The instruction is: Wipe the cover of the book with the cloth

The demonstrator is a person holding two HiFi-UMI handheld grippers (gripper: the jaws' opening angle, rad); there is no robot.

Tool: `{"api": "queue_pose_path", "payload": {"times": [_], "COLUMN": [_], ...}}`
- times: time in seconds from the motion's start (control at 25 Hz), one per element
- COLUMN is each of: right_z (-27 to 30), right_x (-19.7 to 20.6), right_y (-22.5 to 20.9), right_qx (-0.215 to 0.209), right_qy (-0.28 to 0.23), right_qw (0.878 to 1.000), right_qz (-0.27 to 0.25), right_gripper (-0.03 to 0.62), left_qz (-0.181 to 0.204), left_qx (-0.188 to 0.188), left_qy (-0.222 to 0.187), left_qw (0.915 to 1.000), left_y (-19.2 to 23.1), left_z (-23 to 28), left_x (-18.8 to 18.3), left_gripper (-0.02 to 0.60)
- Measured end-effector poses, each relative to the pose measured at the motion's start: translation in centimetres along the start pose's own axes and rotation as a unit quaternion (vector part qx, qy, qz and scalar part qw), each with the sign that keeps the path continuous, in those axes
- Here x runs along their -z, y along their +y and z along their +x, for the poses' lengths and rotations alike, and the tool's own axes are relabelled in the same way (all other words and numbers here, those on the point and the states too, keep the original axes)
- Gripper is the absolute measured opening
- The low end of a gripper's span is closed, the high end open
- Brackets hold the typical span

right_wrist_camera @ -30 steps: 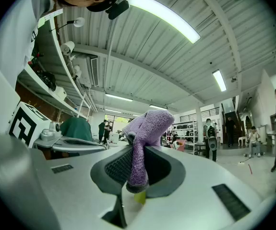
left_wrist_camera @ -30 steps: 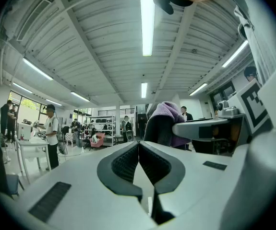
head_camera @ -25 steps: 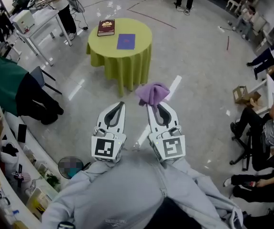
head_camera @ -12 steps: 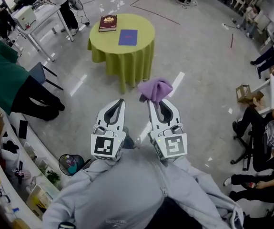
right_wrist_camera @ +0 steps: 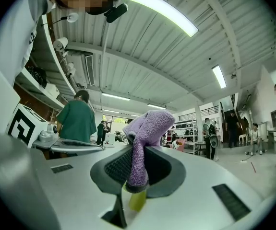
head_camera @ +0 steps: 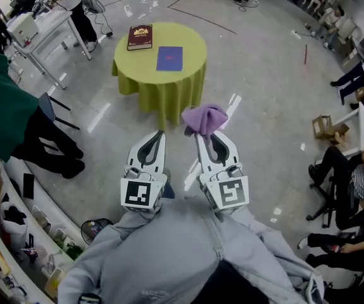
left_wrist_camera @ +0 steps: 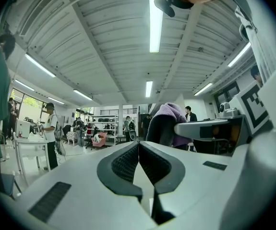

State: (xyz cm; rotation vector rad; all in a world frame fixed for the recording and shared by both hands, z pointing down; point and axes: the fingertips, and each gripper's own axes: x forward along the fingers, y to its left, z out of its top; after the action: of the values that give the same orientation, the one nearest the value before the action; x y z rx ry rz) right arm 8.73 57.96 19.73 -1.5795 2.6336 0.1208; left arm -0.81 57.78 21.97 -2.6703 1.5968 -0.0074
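A round table under a yellow-green tablecloth [head_camera: 159, 75] stands a few steps ahead on the floor. On it lie a dark red book [head_camera: 140, 37] at the far left and a flat blue book [head_camera: 169, 58] near the middle. My right gripper [head_camera: 202, 134] is held at chest height, shut on a purple cloth [head_camera: 204, 119] that bunches up above its tips; in the right gripper view the cloth [right_wrist_camera: 145, 128] runs down between the pads. My left gripper [head_camera: 158, 135] is beside it, shut and empty [left_wrist_camera: 138, 146]. Both are well short of the table.
A person in green [head_camera: 4, 106] stands close at the left beside a chair [head_camera: 50, 104]. A white work table [head_camera: 42, 24] is at the far left. Seated people [head_camera: 352, 170] and a cardboard box [head_camera: 324, 125] are at the right. A cluttered counter [head_camera: 11, 246] runs along the lower left.
The view has shifted a little and the person in green now fills more of the left edge. Both grippers keep their pose, the cloth still held.
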Motion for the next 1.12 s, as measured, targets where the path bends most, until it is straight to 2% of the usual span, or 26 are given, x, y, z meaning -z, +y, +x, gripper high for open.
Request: {"api": "queue_pose_path", "payload": {"times": [0.08, 0.2, 0.4, 0.6, 0.72, 0.84, 1.12], "right_z": [2.9, 6.7, 11.8, 15.2, 16.7, 18.2, 20.5], "right_x": [0.5, 1.6, 2.3, 3.2, 3.8, 4.1, 5.0], "right_y": [-0.5, -1.4, -2.8, -3.9, -4.7, -5.1, -5.7], "right_qx": [0.002, 0.01, 0.022, 0.035, 0.047, 0.053, 0.07], "right_qy": [0.003, 0.039, 0.045, 0.04, 0.055, 0.046, 0.051], "right_qw": [1.0, 0.999, 0.999, 0.999, 0.997, 0.998, 0.996], "right_qz": [-0.002, -0.005, -0.004, -0.002, -0.004, -0.004, -0.004], "right_gripper": [0.072, 0.072, 0.072, 0.072, 0.072, 0.072, 0.072], "left_qz": [0.001, 0.0, -0.005, -0.012, -0.011, -0.01, -0.017], "left_qx": [0.004, 0.013, 0.025, 0.039, 0.053, 0.067, 0.084], "left_qy": [0.004, 0.0, 0.003, 0.016, 0.017, 0.01, 0.016], "left_qw": [1.0, 0.9999, 0.9997, 0.999, 0.9984, 0.9977, 0.9962], "left_y": [2.1, 5.1, 9.0, 11.1, 12.0, 12.9, 14.8], "left_z": [2.2, 5.4, 9.9, 12.9, 14.5, 16.0, 18.0], "left_x": [0.4, 0.4, 0.6, 1.3, 1.7, 1.7, 2.9], "left_gripper": [0.018, 0.018, 0.018, 0.018, 0.018, 0.018, 0.018]}}
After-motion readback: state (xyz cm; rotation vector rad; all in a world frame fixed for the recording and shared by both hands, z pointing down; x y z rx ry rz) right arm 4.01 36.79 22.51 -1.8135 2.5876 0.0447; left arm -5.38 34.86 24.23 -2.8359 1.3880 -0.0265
